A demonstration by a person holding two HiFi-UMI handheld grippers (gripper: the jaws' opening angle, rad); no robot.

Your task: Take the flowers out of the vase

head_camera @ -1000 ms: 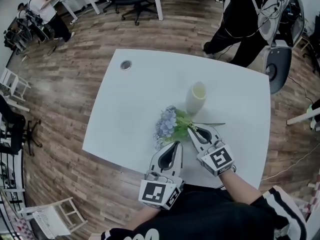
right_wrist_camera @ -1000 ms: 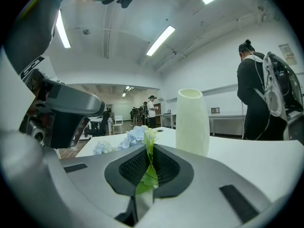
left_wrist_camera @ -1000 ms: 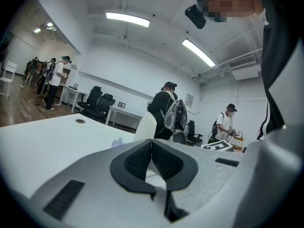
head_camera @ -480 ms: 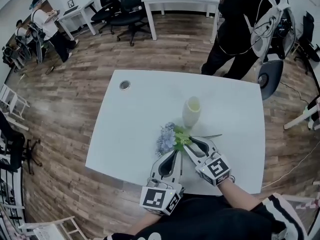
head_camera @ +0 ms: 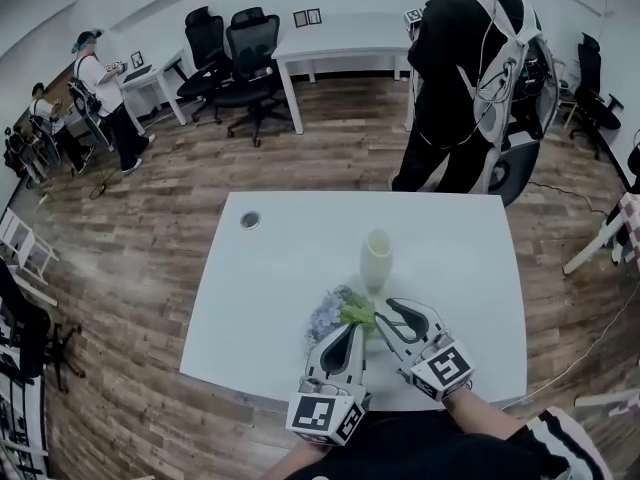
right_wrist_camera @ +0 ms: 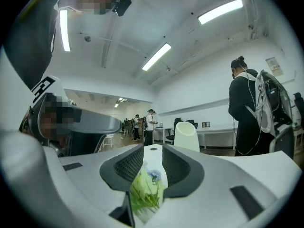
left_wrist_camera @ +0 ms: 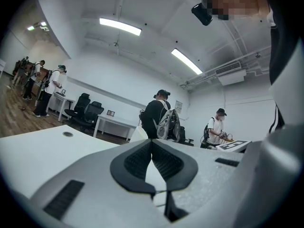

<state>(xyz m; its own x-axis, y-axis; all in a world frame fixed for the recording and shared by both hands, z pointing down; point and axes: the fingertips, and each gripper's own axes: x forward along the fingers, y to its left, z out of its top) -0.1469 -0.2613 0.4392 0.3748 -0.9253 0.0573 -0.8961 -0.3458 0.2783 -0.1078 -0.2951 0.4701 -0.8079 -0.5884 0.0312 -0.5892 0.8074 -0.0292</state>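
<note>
Right gripper [right_wrist_camera: 153, 151]: jaws about half open and have just been opening; pads press on nothing. Green stems and a blue bloom of the flowers [right_wrist_camera: 147, 189] show through the gap, low between the jaws.

Left gripper [left_wrist_camera: 152, 144]: jaw tips together, nothing held.

Flowers lie on the white table [head_camera: 270, 288], out of the vase [head_camera: 377, 256], just near-left of it, at the tips of both grippers. Vase upright, just far of the right gripper.
</note>
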